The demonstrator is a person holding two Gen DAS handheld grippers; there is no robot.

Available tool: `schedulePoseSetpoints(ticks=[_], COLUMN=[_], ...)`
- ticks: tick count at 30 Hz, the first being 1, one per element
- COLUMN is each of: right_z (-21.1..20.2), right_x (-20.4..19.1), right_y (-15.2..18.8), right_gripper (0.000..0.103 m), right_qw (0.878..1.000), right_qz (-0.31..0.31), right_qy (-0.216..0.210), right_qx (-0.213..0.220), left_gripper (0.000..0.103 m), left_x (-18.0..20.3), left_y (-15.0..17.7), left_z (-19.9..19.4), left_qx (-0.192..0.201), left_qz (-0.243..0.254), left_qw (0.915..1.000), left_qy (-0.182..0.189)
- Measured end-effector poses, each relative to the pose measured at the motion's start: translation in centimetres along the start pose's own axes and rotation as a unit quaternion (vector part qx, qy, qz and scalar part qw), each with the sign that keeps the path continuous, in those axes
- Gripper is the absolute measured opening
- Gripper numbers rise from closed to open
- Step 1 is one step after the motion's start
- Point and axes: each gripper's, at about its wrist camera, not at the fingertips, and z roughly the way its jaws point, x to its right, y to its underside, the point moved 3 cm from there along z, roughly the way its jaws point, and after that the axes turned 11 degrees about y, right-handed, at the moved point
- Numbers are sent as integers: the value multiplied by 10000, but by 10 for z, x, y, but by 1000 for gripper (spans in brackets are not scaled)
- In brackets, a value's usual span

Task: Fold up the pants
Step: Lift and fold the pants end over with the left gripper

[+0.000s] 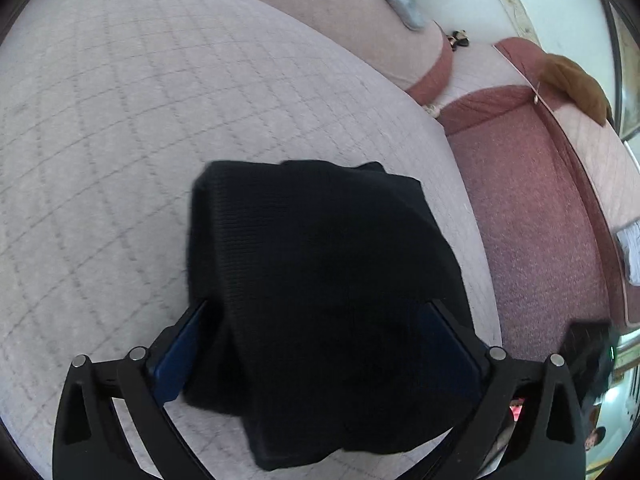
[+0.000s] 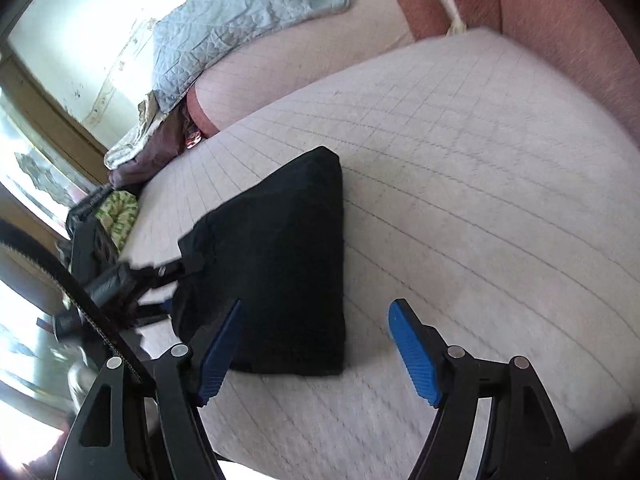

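The black pants [image 1: 320,280] lie as a folded bundle on a pale quilted cushion [image 1: 160,120]. My left gripper [image 1: 316,308] stands wide open with the bundle's near end between its blue pads, which do not squeeze the cloth. In the right wrist view the pants [image 2: 280,260] form a dark wedge left of centre. My right gripper [image 2: 316,304] hovers open over their near right corner. Its left finger is above the cloth and its right finger above bare cushion. The left gripper [image 2: 168,288] shows at the bundle's left edge.
Red-pink upholstery [image 1: 540,220] borders the cushion on the right, past its rounded edge. A grey-blue quilt [image 2: 240,20] lies on the far seat. A brown garment [image 1: 576,84] hangs at the far right. Crumpled cloths [image 2: 132,156] pile up beyond the cushion's left end.
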Motion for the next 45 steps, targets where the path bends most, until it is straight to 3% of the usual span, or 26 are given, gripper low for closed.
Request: schedulePoseSetpoints(ticks=[5,9,13,15,16,17,18,20,28,33,34,36,37,38,42,45], right_z=[47,91,103,103,100,97,91,81,64,86,93,105,105,104,80,44], right_x=[5,0,-4,-11,-14,-16,-20,-25,-32,4,11,28,33,38,51,57], right_y=[-34,-50,-61,-60,-58,-58,-59,-64,-112,-132,-130,-122,-120,-119,-117,-108], right_gripper=[80,83,85,60,40,33,31,27,22,22,24,39,56,63,63,63], right_qw=[9974,9869,9784,9786,9786,9789,9798,9800,9878,9923,9928,9924,9925,9922,9924,9941], right_qz=[340,604,742,646,618,611,580,558,466,747,772,893,947,1000,1135,1034], right_qy=[-433,-1152,-1550,-1512,-1506,-1502,-1503,-1574,-1381,-832,-703,-503,-426,-410,-376,-317], right_qx=[-461,-952,-1149,-1238,-1261,-1244,-1186,-1083,-544,-531,-592,-687,-651,-616,-300,89], left_gripper=[102,101,102,100,95,84,72,59,59,60,60,60,60,60,60,61], left_x=[5,2,-3,6,14,20,27,34,32,-3,-11,-16,-14,-13,6,37], left_y=[1,-1,-9,-11,-10,-10,-10,-15,-69,-94,-94,-90,-88,-86,-81,-79], left_z=[-1,2,12,15,16,16,15,12,28,45,47,42,37,32,11,0], left_qx=[-59,-178,91,121,138,138,120,70,217,179,101,90,120,126,222,440], left_qz=[-74,-4,-244,-73,91,225,352,362,129,-435,-590,-669,-599,-543,-279,224], left_qw=[9994,9993,9994,9999,9998,9996,9993,9991,9994,9989,9981,9975,9980,9984,9993,9984], left_qy=[330,330,223,-21,-68,-111,-106,197,222,29,155,212,130,98,-73,-259])
